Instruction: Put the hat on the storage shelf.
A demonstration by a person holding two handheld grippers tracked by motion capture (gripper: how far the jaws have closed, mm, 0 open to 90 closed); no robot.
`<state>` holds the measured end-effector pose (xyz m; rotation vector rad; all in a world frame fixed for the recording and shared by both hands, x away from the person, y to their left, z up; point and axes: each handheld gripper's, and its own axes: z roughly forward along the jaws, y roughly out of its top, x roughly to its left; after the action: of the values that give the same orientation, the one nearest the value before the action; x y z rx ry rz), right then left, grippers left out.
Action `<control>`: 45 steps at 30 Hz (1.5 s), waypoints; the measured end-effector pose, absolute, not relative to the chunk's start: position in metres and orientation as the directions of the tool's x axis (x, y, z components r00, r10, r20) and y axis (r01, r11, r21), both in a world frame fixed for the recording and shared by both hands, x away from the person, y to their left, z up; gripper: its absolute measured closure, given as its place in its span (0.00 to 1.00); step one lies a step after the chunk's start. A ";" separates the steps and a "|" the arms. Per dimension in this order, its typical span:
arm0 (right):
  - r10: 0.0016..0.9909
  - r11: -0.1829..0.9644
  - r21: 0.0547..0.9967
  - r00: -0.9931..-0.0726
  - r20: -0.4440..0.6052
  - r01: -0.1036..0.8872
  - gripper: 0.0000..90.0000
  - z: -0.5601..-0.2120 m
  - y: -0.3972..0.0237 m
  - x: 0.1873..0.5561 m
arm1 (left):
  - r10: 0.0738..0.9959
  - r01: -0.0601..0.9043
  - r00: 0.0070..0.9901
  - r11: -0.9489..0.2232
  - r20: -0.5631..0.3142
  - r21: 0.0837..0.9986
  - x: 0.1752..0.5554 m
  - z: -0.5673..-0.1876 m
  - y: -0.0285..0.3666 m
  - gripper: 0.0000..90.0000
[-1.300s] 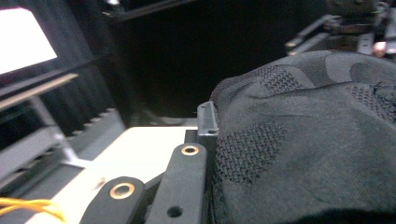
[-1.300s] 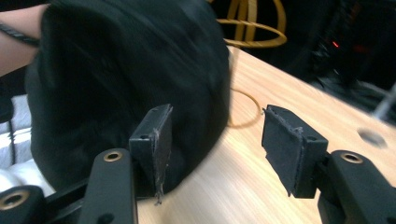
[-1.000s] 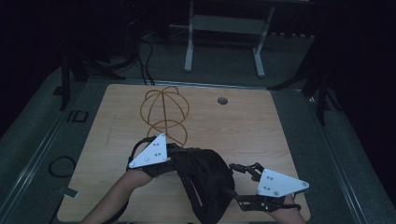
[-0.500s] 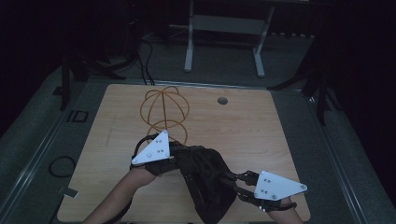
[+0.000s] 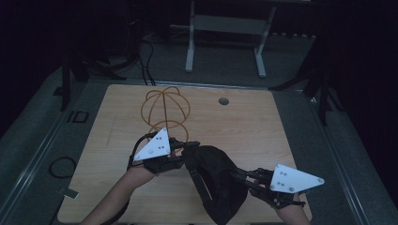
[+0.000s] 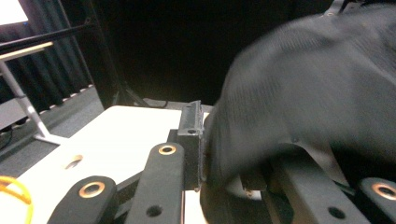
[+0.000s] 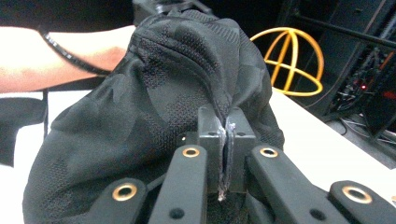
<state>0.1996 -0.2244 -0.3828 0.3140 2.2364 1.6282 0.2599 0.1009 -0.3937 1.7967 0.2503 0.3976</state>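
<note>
The right gripper [image 7: 226, 140] has its 2 jaws pinched flat together on a thin fold of the black cap [image 7: 154, 112], the cloth puckering up from the pads. The left gripper [image 6: 219, 154] holds the cap's opposite edge, fabric caught between its jaws. The cap hangs between both grippers, just above the wooden table [image 5: 263, 126], nearer the person than the orange wire frame [image 5: 165, 110]. It looks like a light, soft mesh that folds and sags readily; it is unlikely to slip but easily bunches. Stitched seams and the stiffer rim seem the best places to grip, since loose crown cloth would only stretch.
</note>
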 end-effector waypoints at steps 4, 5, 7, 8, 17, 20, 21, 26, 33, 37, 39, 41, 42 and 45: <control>0.414 0.285 0.958 -0.899 -0.140 -0.017 0.97 -0.379 -0.234 0.203 | 0.395 -0.022 0.910 -0.263 0.129 0.965 0.259 -0.394 0.109 0.78; 0.421 0.281 0.959 -0.897 -0.135 -0.012 0.97 -0.378 -0.236 0.204 | 0.402 -0.020 0.906 -0.270 0.132 0.963 0.259 -0.394 0.111 0.78; 0.448 0.279 0.960 -0.884 -0.131 0.000 0.97 -0.376 -0.239 0.206 | 0.415 -0.015 0.900 -0.281 0.135 0.960 0.257 -0.395 0.115 0.78; 0.457 0.276 0.961 -0.880 -0.126 0.005 0.97 -0.375 -0.240 0.207 | 0.421 -0.013 0.896 -0.287 0.138 0.958 0.256 -0.396 0.117 0.78; 0.566 0.224 0.974 -0.817 -0.110 0.024 0.97 -0.360 -0.256 0.223 | 0.476 0.045 0.872 -0.309 0.114 0.950 0.247 -0.412 0.147 0.76; 0.593 0.216 0.976 -0.798 -0.107 0.029 0.97 -0.354 -0.258 0.232 | 0.504 0.076 0.859 -0.307 0.094 0.949 0.245 -0.422 0.159 0.76; 0.601 0.218 0.975 -0.792 -0.108 0.032 0.97 -0.352 -0.258 0.235 | 0.517 0.082 0.851 -0.312 0.096 0.947 0.244 -0.425 0.163 0.75; 0.629 0.224 0.974 -0.768 -0.118 0.034 0.97 -0.343 -0.254 0.251 | 0.565 0.139 0.823 -0.311 0.065 0.940 0.242 -0.443 0.184 0.75; 0.650 0.247 0.968 -0.747 -0.140 0.033 0.97 -0.330 -0.238 0.276 | 0.631 0.204 0.775 -0.314 0.043 0.927 0.235 -0.475 0.205 0.75; 0.655 0.252 0.967 -0.742 -0.145 0.034 0.97 -0.323 -0.225 0.291 | 0.657 0.237 0.754 -0.301 0.021 0.924 0.231 -0.490 0.216 0.75; 0.657 0.251 0.967 -0.740 -0.143 0.037 0.97 -0.318 -0.219 0.299 | 0.668 0.252 0.744 -0.281 0.000 0.926 0.229 -0.496 0.221 0.75; 0.661 0.258 0.966 -0.736 -0.149 0.036 0.97 -0.314 -0.212 0.306 | 0.685 0.266 0.729 -0.276 -0.006 0.924 0.226 -0.503 0.226 0.75; 0.659 0.261 0.965 -0.738 -0.149 0.039 0.97 -0.312 -0.208 0.310 | 0.689 0.274 0.724 -0.273 -0.011 0.922 0.225 -0.506 0.228 0.75; 0.656 0.277 0.960 -0.738 -0.157 0.041 0.97 -0.306 -0.195 0.320 | 0.704 0.289 0.710 -0.264 -0.021 0.920 0.223 -0.514 0.233 0.72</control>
<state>0.3202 -0.1954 -0.3056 0.6247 2.0123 1.4890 0.2226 0.2332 -0.5137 1.8480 0.7760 0.4854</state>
